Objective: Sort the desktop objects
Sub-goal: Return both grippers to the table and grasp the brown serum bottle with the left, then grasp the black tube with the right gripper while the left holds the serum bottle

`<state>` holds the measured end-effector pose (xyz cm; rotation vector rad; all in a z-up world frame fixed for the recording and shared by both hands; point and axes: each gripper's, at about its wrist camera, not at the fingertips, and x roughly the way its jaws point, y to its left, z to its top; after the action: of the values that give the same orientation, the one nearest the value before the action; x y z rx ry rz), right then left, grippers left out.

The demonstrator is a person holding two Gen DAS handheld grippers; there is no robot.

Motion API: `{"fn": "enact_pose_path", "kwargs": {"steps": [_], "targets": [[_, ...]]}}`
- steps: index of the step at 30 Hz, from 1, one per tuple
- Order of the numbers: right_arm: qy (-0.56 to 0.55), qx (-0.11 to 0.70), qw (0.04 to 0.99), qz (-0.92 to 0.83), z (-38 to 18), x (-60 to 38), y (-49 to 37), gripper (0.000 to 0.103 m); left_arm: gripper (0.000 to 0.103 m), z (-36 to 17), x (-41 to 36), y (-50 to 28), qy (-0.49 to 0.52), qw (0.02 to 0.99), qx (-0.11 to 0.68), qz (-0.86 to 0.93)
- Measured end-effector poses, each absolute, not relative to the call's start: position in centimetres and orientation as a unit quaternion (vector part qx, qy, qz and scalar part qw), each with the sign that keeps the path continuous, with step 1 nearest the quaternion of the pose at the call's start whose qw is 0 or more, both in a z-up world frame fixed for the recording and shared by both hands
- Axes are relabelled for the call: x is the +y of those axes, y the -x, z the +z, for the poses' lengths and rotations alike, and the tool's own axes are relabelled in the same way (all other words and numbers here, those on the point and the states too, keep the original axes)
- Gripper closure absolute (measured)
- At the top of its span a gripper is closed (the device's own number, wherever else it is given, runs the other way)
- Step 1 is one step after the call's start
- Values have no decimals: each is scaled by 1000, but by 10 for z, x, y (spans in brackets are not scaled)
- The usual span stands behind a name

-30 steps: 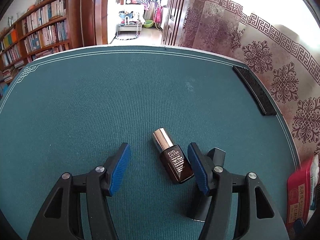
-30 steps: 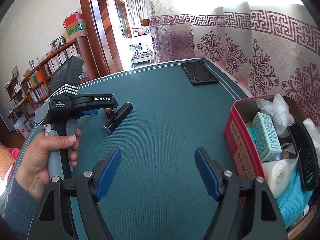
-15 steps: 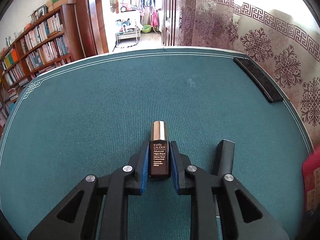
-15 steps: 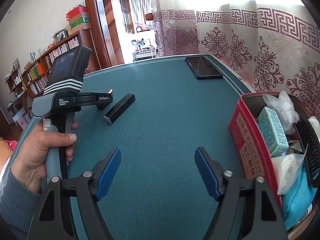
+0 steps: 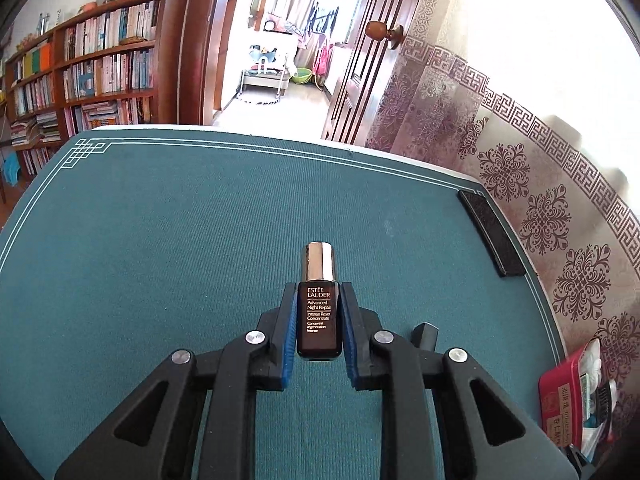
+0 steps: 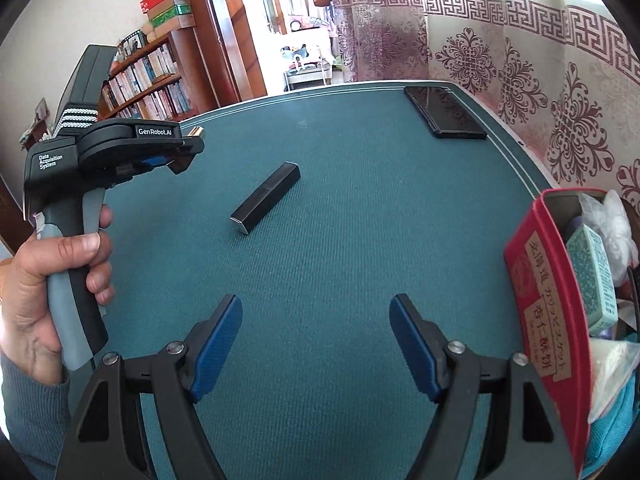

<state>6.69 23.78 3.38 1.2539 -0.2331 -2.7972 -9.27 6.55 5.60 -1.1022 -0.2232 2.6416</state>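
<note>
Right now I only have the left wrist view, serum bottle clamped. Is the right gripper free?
Observer: Yes. The right gripper is open, with nothing between its pads.
Operator: What else is loose?
Observer: A black rectangular box lies flat on the mat, apart from the phone at the far edge.
Operator: How full is the container?
Observer: The red tin looks crowded: a green carton and a white bag are inside.

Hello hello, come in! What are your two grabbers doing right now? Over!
Left gripper shut on small brown bottle. Right gripper open, holding nothing. Black stick lying on green mat; red tin at right, way clear.
</note>
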Motion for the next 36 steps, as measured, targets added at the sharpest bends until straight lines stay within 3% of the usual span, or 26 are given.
{"fn": "enact_pose_path", "kwargs": {"steps": [13,20,24,36], "targets": [[-434,-80,30,-897,23,194,36,25,81,65,54,92,368,135,-107,914],[-429,-32,-4,-903,14,188,39,60,81,58,51,95,382,134,-123,906],[-425,-45,-9,-904,16,202,31,79,81,60,57,93,383,146,-123,904],[-402,-125,-9,-907,35,247,-17,81,81,70,88,77,376,188,-105,901]]}}
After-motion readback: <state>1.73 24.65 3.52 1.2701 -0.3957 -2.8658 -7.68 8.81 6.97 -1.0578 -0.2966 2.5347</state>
